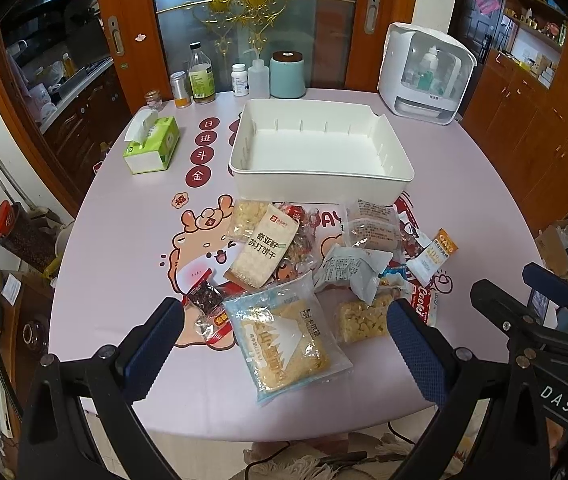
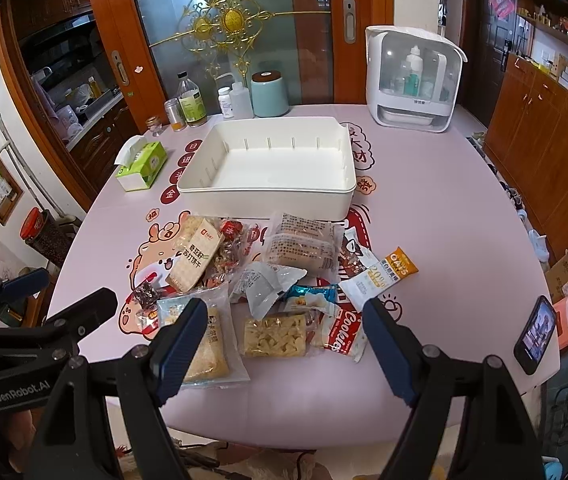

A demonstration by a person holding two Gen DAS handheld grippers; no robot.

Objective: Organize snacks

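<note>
left black two-finger gripper with blue pads (image 1: 284,344): jaws spread wide, nothing held, raised over the near table edge, aimed at the pile | right black two-finger gripper (image 2: 284,344): likewise spread, holding nothing, level beside it | heap of plastic-wrapped snack packets (image 1: 308,268): on the pink printed tablecloth (image 1: 124,240), just in front of the white rectangular plastic bin (image 1: 316,178)

You can read "Cookies" on the red-and-white packet (image 2: 340,334) nearest you, "OATS" and "20%" on the orange-topped sachet (image 2: 382,276) at right, "奇亚籽 苏打饼干" on the beige cracker pack (image 1: 260,246), and "日进斗金" down the tablecloth (image 1: 203,151) at far left.
</note>
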